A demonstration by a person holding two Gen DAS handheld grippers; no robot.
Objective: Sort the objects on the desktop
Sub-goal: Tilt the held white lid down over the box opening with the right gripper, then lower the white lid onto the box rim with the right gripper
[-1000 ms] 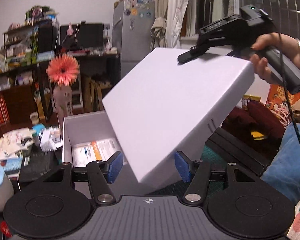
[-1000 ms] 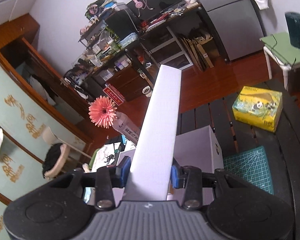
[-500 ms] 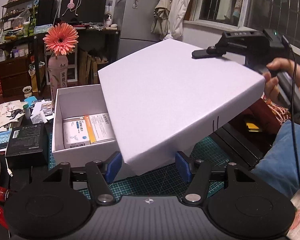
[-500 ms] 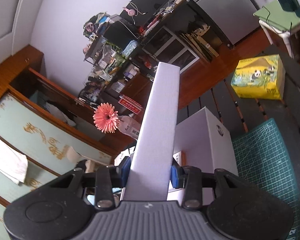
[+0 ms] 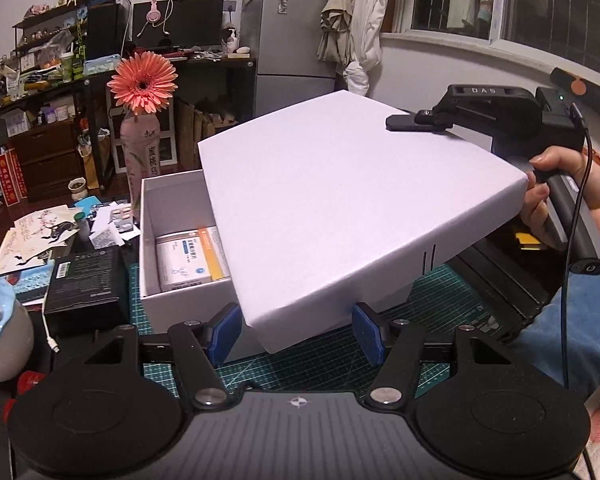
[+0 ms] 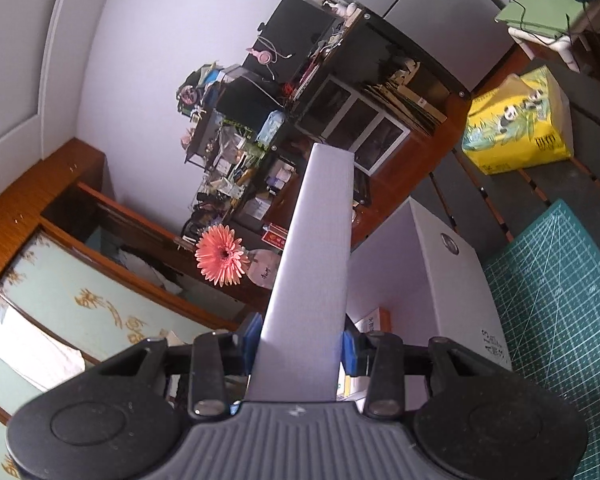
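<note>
A large white lid (image 5: pixel 340 200) hangs tilted over the right part of an open white box (image 5: pixel 150 220) on the green mat. Medicine packets (image 5: pixel 188 256) lie inside the box. My right gripper (image 6: pixel 300 342) is shut on the lid's side wall (image 6: pixel 316 260); in the left wrist view its upper finger (image 5: pixel 408 123) lies on the lid's far right top. My left gripper (image 5: pixel 296 334) is in front of the box. Its jaws are opening, with the lid's near corner between the blue pads but not pressed by them.
A pink flower in a bottle (image 5: pixel 142 84) stands behind the box. A black carton (image 5: pixel 84 276), loose papers (image 5: pixel 36 236) and a grey mug (image 5: pixel 0 340) lie to the left. A yellow tissue pack (image 6: pixel 516 120) sits at the far side of the cutting mat (image 6: pixel 560 300).
The lid has come down with the right gripper and now lies flatter, lower over the box. The left gripper has stayed in front, its pads a little wider apart.
</note>
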